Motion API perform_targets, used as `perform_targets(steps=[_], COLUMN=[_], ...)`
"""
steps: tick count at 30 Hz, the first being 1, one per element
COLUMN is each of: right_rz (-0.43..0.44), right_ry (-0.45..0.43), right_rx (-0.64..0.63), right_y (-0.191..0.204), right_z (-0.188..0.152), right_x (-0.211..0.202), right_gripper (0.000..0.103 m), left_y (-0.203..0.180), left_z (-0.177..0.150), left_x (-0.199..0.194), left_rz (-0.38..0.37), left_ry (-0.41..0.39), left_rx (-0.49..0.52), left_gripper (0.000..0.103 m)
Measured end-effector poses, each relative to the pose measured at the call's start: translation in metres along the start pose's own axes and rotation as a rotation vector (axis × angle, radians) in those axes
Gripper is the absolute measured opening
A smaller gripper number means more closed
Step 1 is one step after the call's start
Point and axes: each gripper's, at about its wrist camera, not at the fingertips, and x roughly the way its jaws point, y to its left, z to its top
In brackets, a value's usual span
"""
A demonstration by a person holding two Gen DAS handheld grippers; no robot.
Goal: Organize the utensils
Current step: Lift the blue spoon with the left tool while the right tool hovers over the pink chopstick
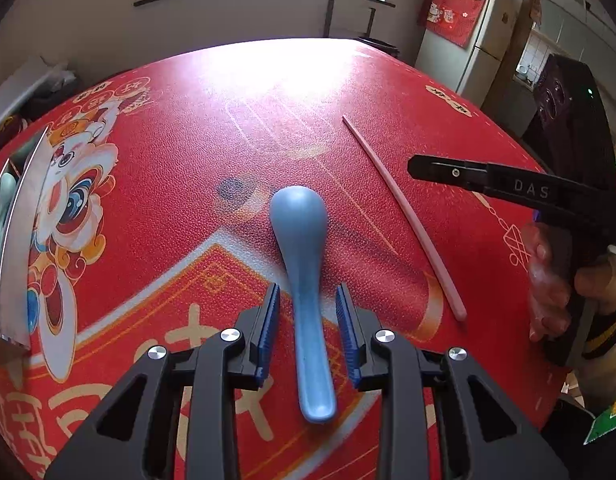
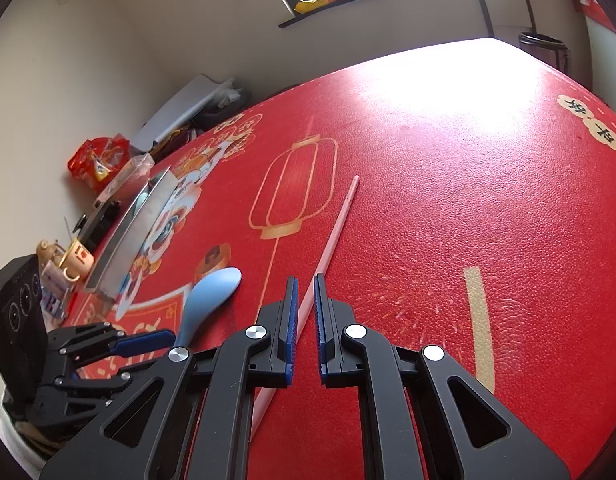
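The blue spoon [image 1: 304, 280] lies flat on the red table [image 1: 348, 92], bowl pointing away, its handle running back between the blue pads [image 1: 268, 320] of the left gripper [image 1: 307, 300]. The jaws straddle the handle with a gap on each side; no pad presses on it, so nothing is gripped yet.

The spoon looks like glazed ceramic or hard plastic: stiff, smooth, probably slippery, and bowl-heavy. A hold on the narrow neck just behind the bowl would likely balance it better than a pinch at the tail, where it could pivot and tip. If ceramic, it could chip when dropped, so a gentle set-down seems wise.

The pink chopstick [image 2: 336, 236] lies well to the right of the spoon. The right gripper [image 2: 306, 300] is nearly clenched over it, yet a slit remains between the pads, and the stick appears to rest on the table below, not pinched. It is thin, light and prone to roll.

A metal tray [image 1: 12, 248] at the table's left edge already holds a pale utensil.
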Motion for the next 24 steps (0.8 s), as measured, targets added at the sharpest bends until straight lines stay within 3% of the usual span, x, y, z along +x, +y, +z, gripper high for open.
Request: perform_targets(steps=[6,14,24], right_rz=[0.003,0.011,0.012], right_ry=[-0.004,-0.003,-0.003], right_rx=[0.008,0.015,0.017], right_y=[-0.001,-0.003,-0.004], right_z=[0.000,0.000,0.000], right_x=[-0.002,-0.003,-0.003], right_gripper=[0.009,0.009,0.009], left_y=[0.016,0.014,-0.013], left_z=[0.017,0.016,0.012], left_x=[0.011,-0.002,-0.001], left_rz=[-0.057,-0.013,0.043], left_ry=[-0.012,-0.041,-0.030], left_rx=[-0.076,-0.051,0.071], left_gripper=[0.027,0.005,0.009])
